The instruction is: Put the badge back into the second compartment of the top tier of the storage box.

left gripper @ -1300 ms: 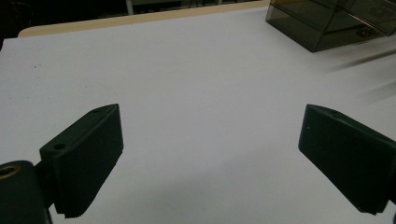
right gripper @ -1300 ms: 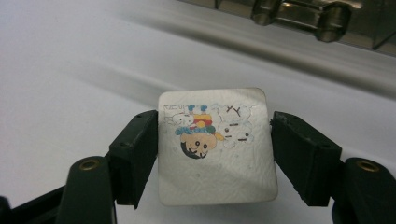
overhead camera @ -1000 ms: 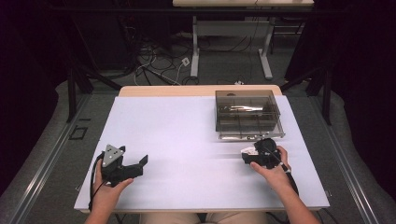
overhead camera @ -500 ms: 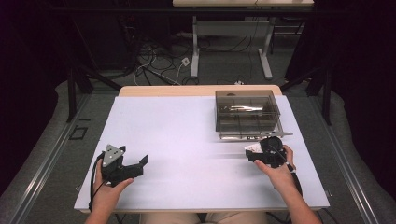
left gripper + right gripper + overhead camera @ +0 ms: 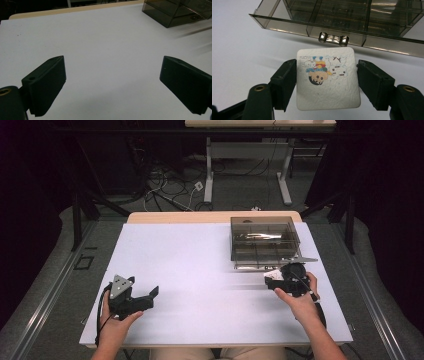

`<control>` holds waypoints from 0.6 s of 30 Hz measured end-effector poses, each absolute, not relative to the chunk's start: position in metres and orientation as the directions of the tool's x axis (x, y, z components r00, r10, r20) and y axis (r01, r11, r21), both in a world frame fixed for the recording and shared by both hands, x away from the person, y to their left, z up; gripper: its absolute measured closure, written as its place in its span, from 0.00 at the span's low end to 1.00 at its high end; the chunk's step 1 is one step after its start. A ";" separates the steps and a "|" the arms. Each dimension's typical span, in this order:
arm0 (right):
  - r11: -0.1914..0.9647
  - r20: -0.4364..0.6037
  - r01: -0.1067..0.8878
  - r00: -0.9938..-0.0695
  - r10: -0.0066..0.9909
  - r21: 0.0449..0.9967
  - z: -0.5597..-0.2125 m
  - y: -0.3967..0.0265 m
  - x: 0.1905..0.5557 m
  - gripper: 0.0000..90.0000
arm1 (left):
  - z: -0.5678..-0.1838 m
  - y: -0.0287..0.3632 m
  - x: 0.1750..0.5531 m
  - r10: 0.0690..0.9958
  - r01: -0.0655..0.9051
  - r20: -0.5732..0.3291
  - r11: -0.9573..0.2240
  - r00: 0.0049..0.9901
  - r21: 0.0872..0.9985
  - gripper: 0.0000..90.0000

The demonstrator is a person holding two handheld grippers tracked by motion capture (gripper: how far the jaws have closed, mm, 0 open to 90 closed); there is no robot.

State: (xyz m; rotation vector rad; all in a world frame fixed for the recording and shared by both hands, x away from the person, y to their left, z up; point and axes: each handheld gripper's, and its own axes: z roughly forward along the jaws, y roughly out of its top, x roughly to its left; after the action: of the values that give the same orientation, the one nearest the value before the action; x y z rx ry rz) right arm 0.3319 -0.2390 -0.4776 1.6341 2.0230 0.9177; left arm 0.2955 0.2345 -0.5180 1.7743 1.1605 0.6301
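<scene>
Now, from the high view: the right gripper [image 5: 274, 281] sits just in front of the smoky clear organiser box [image 5: 265, 241], with a small white card [image 5: 273, 276] pinched at its tip. Over on the near left of the white table [image 5: 200, 270], the left gripper [image 5: 150, 296] rests low in the person's hand, well apart from the action.

Switching to the left gripper view: the fingers [image 5: 47, 85] stand wide apart with nothing but bare table between them, and a corner of the box [image 5: 175, 12] peeks in at the far right.

On to the right gripper view, and this is the one to watch: the right gripper [image 5: 327, 82] is clamped on the card [image 5: 327, 78] by its two side edges, cartoon print facing up, card clear of the table. Directly ahead is the box's front drawer wall [image 5: 332, 30] with its little metal pull [image 5: 333, 39].

To do this step well, I'd say keep the card level, hold the squeeze steady so it doesn't bow or slip, and lift enough to clear the front wall before moving over a compartment. Catching the rim looks like the main risk.
</scene>
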 end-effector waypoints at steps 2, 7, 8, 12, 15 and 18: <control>0.112 0.102 0.713 -0.251 0.963 0.692 -0.477 -0.239 0.332 0.37 | -0.518 0.235 0.295 0.901 0.445 -0.055 -0.159 0.431 0.881 0.08; 0.120 0.092 0.714 -0.251 0.964 0.690 -0.472 -0.239 0.334 0.37 | -0.518 0.235 0.295 0.901 0.445 -0.055 -0.159 0.431 0.881 0.08; 0.115 0.099 0.717 -0.249 0.963 0.687 -0.472 -0.239 0.335 0.37 | -0.518 0.235 0.295 0.901 0.444 -0.055 -0.159 0.431 0.882 0.08; 0.114 0.096 0.716 -0.247 0.964 0.689 -0.467 -0.238 0.337 0.37 | -0.518 0.235 0.295 0.901 0.444 -0.054 -0.160 0.431 0.882 0.08; 0.121 0.084 0.710 -0.248 0.965 0.694 -0.464 -0.237 0.339 0.37 | -0.518 0.235 0.295 0.901 0.444 -0.054 -0.159 0.431 0.882 0.08; 0.123 0.084 0.706 -0.251 0.964 0.697 -0.462 -0.236 0.341 0.37 | -0.518 0.235 0.295 0.901 0.444 -0.054 -0.159 0.431 0.882 0.08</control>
State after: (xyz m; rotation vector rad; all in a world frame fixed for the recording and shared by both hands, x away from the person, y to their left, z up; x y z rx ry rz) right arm 0.3411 -0.2359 -0.4623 1.6166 2.0183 0.9010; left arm 0.2954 0.2347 -0.5179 1.7752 1.1597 0.6307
